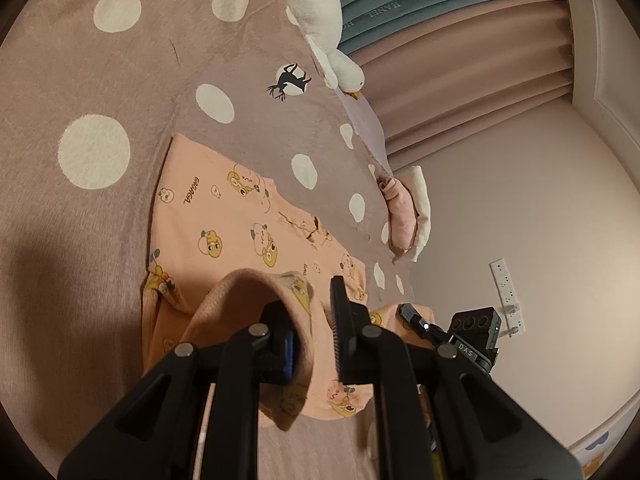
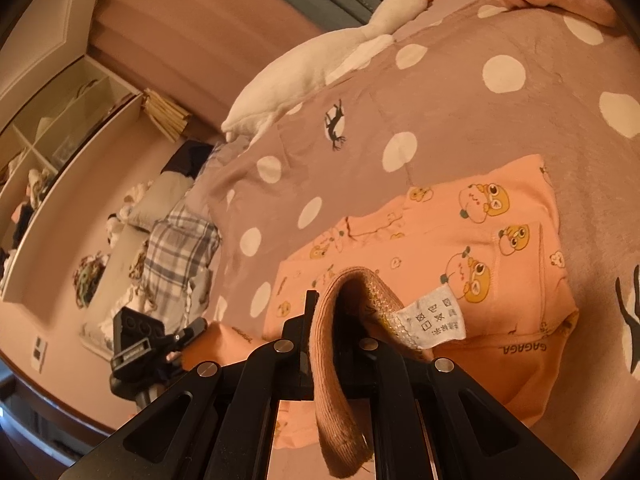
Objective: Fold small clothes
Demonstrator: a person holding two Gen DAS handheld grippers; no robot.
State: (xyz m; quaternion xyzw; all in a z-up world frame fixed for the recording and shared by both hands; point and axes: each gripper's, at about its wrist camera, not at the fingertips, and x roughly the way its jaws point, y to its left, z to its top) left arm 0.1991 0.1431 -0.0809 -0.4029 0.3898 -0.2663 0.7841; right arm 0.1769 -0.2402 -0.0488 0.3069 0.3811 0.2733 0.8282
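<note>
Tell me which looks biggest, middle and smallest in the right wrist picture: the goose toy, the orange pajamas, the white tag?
1. Orange pajamas, though nearness to the camera enlarges them.
2. Goose toy.
3. White tag.

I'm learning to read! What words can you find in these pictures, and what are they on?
"GAGAGA" on the orange clothes, also visible in the left wrist view.
"HANEL" on the blue-grey headboard; its other letters are too blurred.
"DAS" on the right hand-held gripper.
White care tag: washing symbols and tiny characters, too small to read.
</note>
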